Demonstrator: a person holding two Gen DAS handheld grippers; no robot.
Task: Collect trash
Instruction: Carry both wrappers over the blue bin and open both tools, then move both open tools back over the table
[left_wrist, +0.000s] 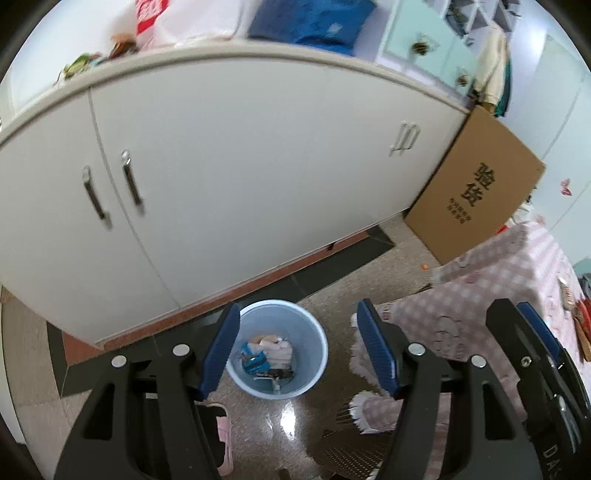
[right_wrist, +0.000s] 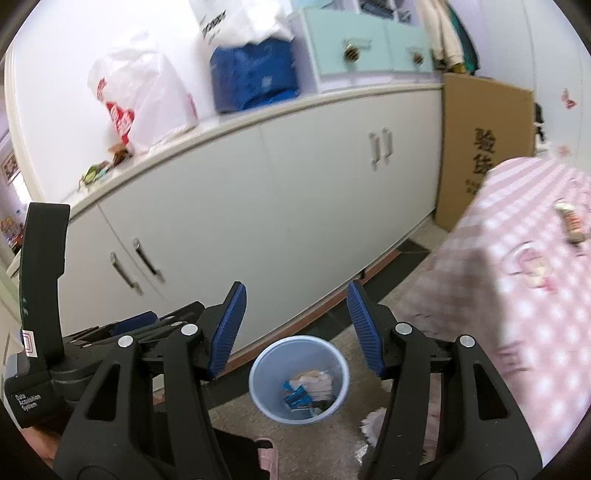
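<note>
A light blue trash bin (left_wrist: 310, 325) stands on the floor below both grippers, with several wrappers and papers (left_wrist: 267, 356) inside. It also shows in the right wrist view (right_wrist: 258, 384). My left gripper (left_wrist: 297, 350) is open and empty above the bin. My right gripper (right_wrist: 295, 326) is open and empty, also above the bin. The right gripper shows at the right edge of the left wrist view (left_wrist: 532, 354); the left gripper shows at the left in the right wrist view (right_wrist: 122, 328). A wrapper (right_wrist: 570, 223) lies on the pink checked tablecloth (right_wrist: 524, 295).
A long white cabinet (left_wrist: 221, 166) runs behind the bin, with small trash (right_wrist: 98, 171), plastic bags (right_wrist: 144, 99) and a blue bag (right_wrist: 255, 77) on top. A cardboard box (left_wrist: 476, 192) leans at its right end. A pink slipper (left_wrist: 223, 435) lies on the floor.
</note>
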